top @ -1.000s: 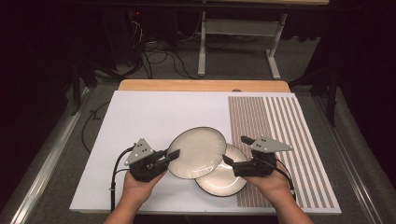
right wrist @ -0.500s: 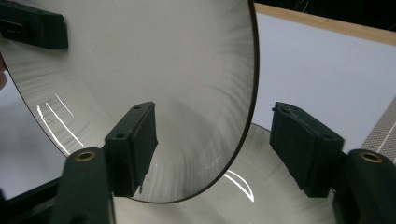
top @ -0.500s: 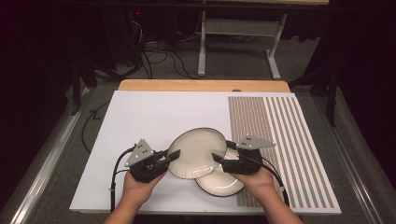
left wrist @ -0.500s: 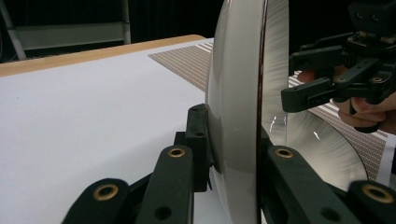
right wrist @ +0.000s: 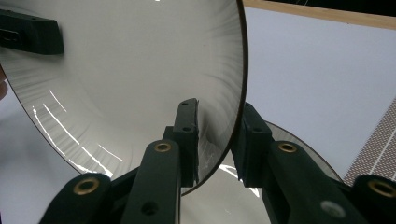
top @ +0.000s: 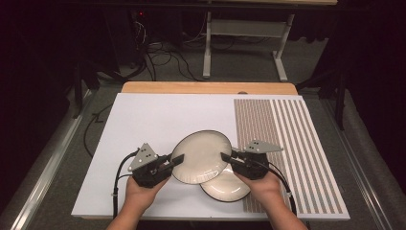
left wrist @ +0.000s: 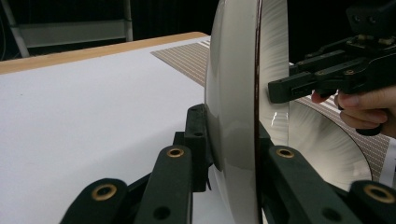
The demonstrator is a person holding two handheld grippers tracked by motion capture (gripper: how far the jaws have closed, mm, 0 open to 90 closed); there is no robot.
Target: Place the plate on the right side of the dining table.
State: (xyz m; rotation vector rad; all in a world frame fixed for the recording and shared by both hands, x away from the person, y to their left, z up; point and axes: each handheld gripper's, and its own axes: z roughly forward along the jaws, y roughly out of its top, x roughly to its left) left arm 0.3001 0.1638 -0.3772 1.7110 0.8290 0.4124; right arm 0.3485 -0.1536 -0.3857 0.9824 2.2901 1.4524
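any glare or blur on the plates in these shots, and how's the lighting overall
High view: the white mat is evenly lit, the room behind is dark, and the picture is a little soft. Left gripper view: the raised plate is sharp at its rim, with a small glint on the lower plate. Right gripper view: bright streaks of glare cross the raised plate's face, and the near jaws are slightly blurred.

A laboratory or test room set up for recording, not a home. The wooden-edged desk [top: 206, 87] carries a plain white board [top: 158, 129] with a panel of brown-and-white calibration-like stripes [top: 287, 143], under a fixed overhead camera. Behind it, loose black cables [top: 158, 57] trail over grey carpet beside a white metal desk frame [top: 239, 28], against dark surroundings.
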